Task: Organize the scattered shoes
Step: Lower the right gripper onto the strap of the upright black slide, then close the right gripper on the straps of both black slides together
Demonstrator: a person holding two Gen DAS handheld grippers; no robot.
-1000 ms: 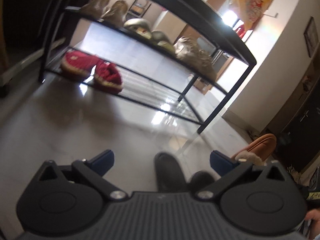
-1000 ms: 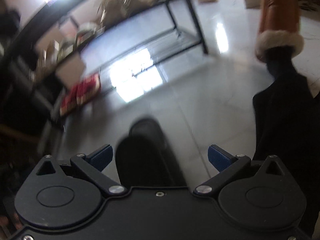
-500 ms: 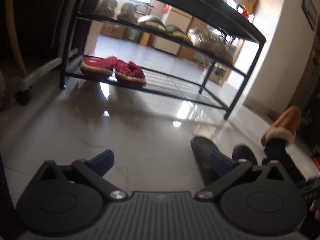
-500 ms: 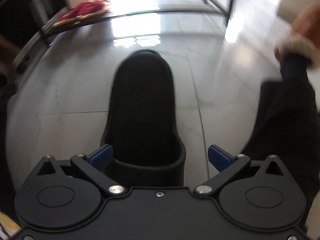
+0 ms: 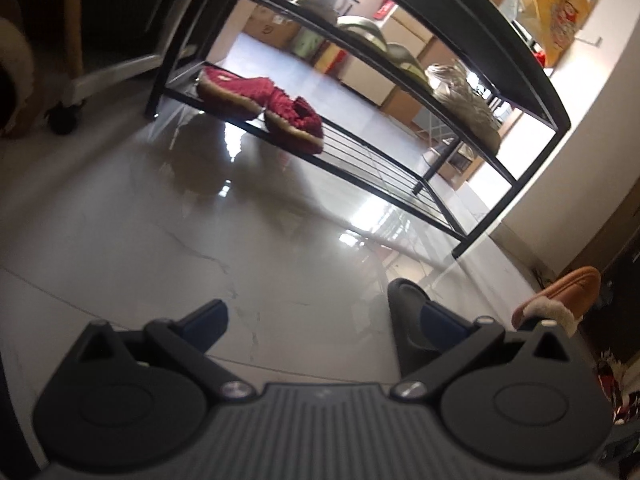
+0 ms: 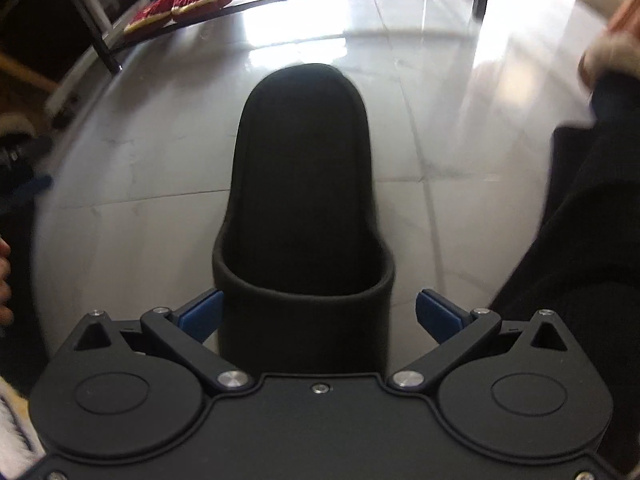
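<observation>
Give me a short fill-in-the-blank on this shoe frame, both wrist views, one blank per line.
1. The black slipper lies on the floor between the open fingers of the ____ gripper.
2. The pair of ____ slippers sits on the shoe rack.
3. They sit on its ____ shelf.
4. The left gripper is ____ and holds nothing.

Missing words: right; red; bottom; open

We see a glossy pale floor [image 5: 168,240] carrying a black slipper [image 6: 300,184] and a black shoe rack [image 5: 400,184], whose bottom shelf bears two red slippers [image 5: 260,108].
</observation>
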